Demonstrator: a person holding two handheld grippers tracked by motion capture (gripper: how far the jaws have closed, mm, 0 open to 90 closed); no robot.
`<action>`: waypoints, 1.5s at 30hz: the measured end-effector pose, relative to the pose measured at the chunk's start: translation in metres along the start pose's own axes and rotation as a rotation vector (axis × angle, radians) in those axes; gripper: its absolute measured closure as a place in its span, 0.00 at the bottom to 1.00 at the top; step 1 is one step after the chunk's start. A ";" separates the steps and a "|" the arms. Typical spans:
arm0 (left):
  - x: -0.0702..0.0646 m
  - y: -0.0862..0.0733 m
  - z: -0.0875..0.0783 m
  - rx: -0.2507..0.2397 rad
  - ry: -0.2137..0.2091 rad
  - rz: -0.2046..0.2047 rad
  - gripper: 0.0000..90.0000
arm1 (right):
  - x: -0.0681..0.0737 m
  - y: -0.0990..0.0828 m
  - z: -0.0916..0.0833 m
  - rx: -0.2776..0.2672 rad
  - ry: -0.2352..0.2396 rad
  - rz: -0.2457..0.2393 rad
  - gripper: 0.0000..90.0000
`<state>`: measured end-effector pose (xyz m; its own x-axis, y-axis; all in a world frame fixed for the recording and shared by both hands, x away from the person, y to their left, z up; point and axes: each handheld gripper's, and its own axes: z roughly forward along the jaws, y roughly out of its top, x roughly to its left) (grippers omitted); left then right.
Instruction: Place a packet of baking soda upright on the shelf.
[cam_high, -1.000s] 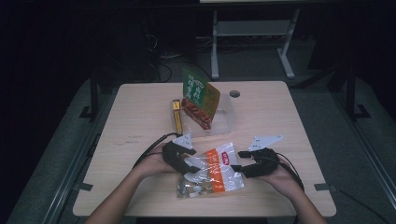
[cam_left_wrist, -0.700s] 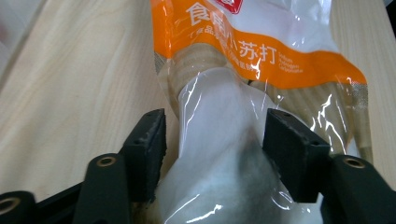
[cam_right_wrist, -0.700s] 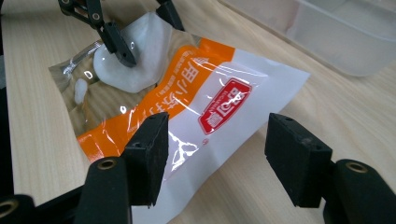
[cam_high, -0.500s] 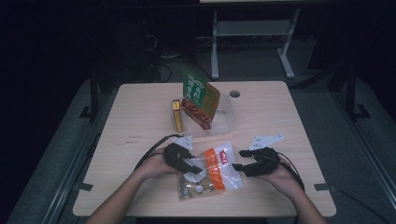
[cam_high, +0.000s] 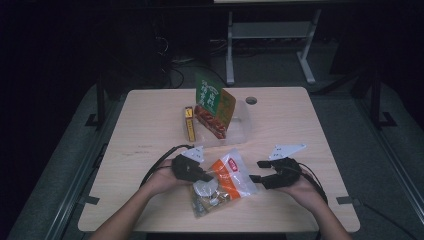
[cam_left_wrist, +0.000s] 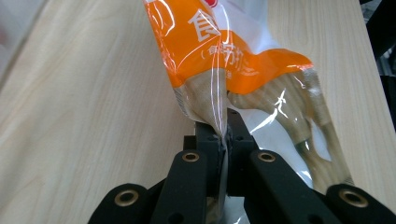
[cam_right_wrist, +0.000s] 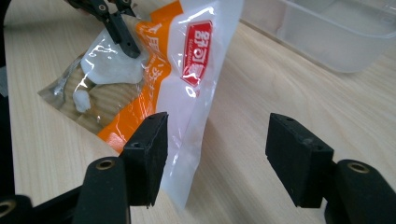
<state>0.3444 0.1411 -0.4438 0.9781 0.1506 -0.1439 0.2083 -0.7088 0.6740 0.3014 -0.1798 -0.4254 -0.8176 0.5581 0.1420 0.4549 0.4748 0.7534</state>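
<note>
1. The snack bag (cam_high: 223, 182), clear plastic with an orange band and a red label, lies flat on the table (cam_high: 310, 120) near its front edge, between the two hands. Pale brown pieces and a white lump sit inside its clear end.
2. Left of the bag, the left gripper (cam_high: 202, 175) has just been closing its jaws, and they now pinch a fold of the bag's film tightly, as the left gripper view (cam_left_wrist: 223, 135) shows plainly.
3. Behind the bag, towards the far side of the table, stands a clear plastic tub (cam_high: 240, 131). A green and orange packet (cam_high: 214, 105) leans upright in it, red food printed on its face.
4. Just left of the tub, a slim yellow box (cam_high: 189, 124) lies flat on the wood.
5. Right of the bag, the right gripper (cam_high: 260, 171) is held with its jaws spread wide. In the right gripper view (cam_right_wrist: 217, 154) the bag's raised white edge (cam_right_wrist: 196, 116) lies just beside one pad; I cannot tell whether they touch.
</note>
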 end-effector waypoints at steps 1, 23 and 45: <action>-0.001 0.000 -0.002 -0.004 0.004 -0.004 0.98 | 0.000 0.000 0.000 0.000 0.000 0.000 0.43; -0.033 0.007 -0.062 -0.130 0.224 0.051 0.98 | 0.005 0.054 0.000 -0.122 0.234 -0.041 0.43; -0.041 0.001 -0.076 -0.160 0.278 0.041 0.98 | -0.006 0.084 0.042 -0.114 0.410 -0.071 0.76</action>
<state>0.3047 0.1866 -0.3825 0.9438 0.3220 0.0740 0.1446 -0.6041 0.7837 0.3595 -0.1145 -0.3899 -0.9284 0.1998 0.3134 0.3698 0.4114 0.8331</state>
